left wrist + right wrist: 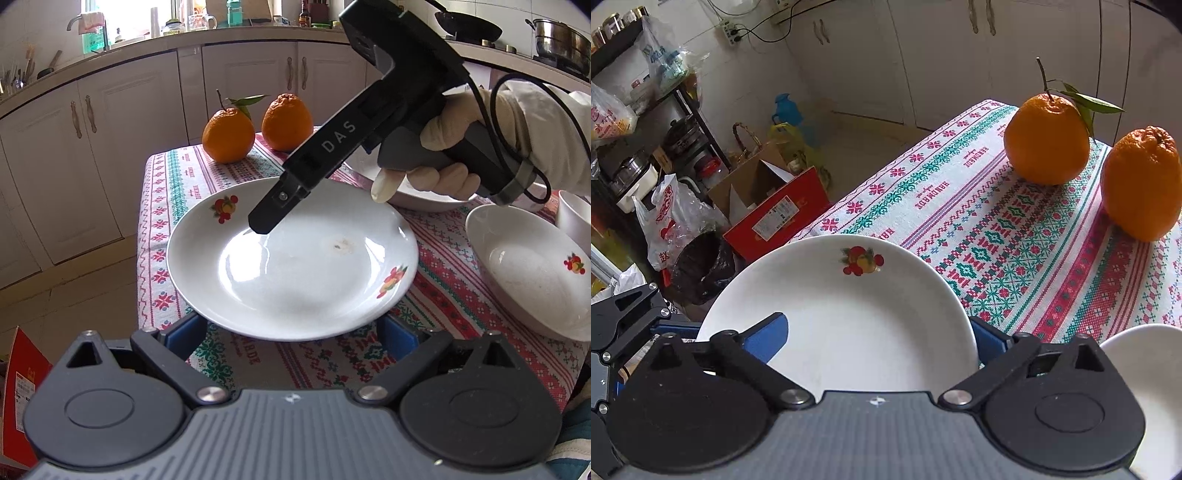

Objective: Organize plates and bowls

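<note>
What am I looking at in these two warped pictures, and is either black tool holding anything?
A person holds a two-finger gripper in each hand; a fisheye camera sits on each. The left view looks over the left gripper at a white plate on the patterned tablecloth. It also shows the gloved right hand aiming the right gripper down into that plate. The right view sees the same plate close up. Also there: two oranges, a second plate, more white dishes. Both grippers' jaws stand wide open around the plate's edge, gripping nothing.
</note>
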`<action>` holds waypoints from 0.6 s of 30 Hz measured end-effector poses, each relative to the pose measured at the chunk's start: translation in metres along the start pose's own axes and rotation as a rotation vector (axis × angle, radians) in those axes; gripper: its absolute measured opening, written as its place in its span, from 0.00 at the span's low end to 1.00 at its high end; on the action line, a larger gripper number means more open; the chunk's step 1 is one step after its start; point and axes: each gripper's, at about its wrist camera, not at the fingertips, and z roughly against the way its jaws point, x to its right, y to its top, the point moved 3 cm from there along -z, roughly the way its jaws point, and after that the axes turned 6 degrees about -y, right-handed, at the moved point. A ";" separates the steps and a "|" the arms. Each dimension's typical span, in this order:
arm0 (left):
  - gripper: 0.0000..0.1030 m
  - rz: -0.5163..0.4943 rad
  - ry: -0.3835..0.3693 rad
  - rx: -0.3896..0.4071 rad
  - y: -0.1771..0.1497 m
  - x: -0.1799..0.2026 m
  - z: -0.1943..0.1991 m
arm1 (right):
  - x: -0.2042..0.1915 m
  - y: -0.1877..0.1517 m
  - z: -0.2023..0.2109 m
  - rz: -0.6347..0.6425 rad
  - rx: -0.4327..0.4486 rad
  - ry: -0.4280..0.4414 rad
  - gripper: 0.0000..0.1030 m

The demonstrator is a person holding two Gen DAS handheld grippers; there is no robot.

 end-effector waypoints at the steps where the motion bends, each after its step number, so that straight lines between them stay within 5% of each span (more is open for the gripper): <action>1: 0.96 0.000 0.002 0.002 -0.001 0.002 0.003 | 0.000 -0.001 0.005 0.001 0.006 -0.006 1.00; 18: 0.98 -0.017 -0.003 0.060 -0.013 0.064 0.047 | -0.029 -0.080 0.142 0.062 0.161 -0.188 1.00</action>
